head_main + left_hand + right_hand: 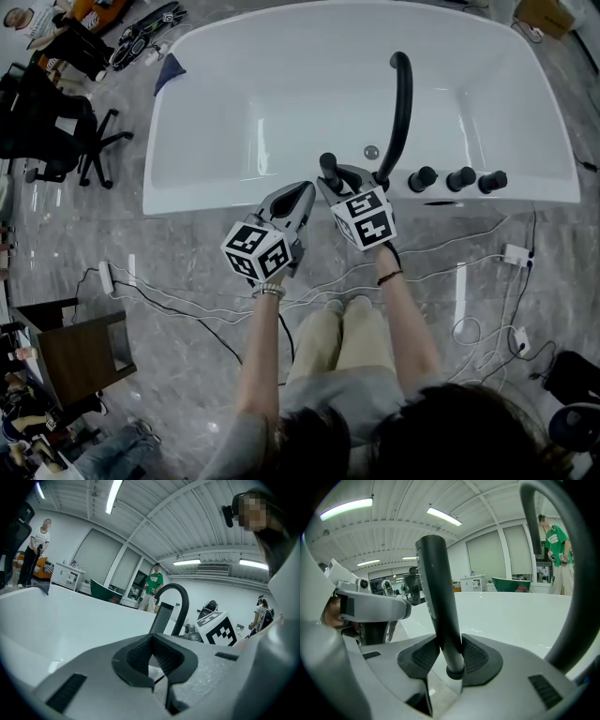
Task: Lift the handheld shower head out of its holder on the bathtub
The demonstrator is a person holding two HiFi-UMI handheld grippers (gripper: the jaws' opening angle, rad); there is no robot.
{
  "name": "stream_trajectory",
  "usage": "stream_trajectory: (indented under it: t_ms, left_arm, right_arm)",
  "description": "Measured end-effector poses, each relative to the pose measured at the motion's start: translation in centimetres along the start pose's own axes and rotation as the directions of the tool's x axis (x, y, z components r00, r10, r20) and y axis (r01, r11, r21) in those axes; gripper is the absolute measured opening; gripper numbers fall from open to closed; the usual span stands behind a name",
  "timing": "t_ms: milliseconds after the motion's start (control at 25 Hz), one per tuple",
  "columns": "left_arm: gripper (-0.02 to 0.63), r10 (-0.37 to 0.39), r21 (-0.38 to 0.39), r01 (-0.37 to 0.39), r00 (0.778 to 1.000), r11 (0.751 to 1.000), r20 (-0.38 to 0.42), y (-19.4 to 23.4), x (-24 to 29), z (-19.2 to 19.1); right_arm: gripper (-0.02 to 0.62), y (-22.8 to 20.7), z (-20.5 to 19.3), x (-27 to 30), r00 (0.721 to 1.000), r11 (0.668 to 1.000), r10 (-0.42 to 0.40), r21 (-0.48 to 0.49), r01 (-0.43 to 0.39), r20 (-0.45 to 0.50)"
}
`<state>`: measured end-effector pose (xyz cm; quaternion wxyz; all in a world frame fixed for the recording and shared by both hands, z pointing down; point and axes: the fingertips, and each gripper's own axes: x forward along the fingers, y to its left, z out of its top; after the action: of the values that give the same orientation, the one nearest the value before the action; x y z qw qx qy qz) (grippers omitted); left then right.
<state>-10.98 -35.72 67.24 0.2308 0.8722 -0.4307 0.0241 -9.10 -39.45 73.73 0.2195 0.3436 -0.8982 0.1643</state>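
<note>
Shower head (pixel 439 592): upright at tub (pixel 216 195) near rim, clamped in right gripper (pixel 452 657); seating in holder unclear. Left gripper (pixel 153 662): jaws together, empty. Risk: a tilted pull could jam it, or the smooth handle could slip.

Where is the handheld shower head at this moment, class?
In the head view the handheld shower head stands at the near rim of the bathtub, just left of the curved black spout, gripped in the right claw.

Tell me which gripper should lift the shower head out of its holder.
Right. The right gripper has its jaws clamped on the shower head, on its dark handle. The left gripper is shut on nothing, off to the side.
</note>
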Motion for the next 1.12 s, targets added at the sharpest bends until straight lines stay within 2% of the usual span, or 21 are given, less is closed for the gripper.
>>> stream_trajectory:
  t_ms: [200,640,1120]
  left_arm:
    - [0.005,0.001,-0.007,-0.001,1.0,1.0,-0.001,-0.2,-0.4,1.0]
    - [0.005,0.005,-0.015,-0.005,1.0,1.0,0.017,-2.6,-1.9,5.5]
    - [0.005,-0.028,0.019,0.027,0.998,0.999,0.057,-7.3,-4.1,12.3]
  right_arm:
    - [0.137,0.0,0.8,-0.4,0.999,1.0,-0.03,0.001,0.03,-0.015]
    - [0.135,0.7,5.5,-3.9,0.999,0.999,-0.041,0.008,0.041,-0.008]
    - [0.133,0.8,13.8,-11.4,0.991,0.994,-0.105,-0.002,0.106,0.082]
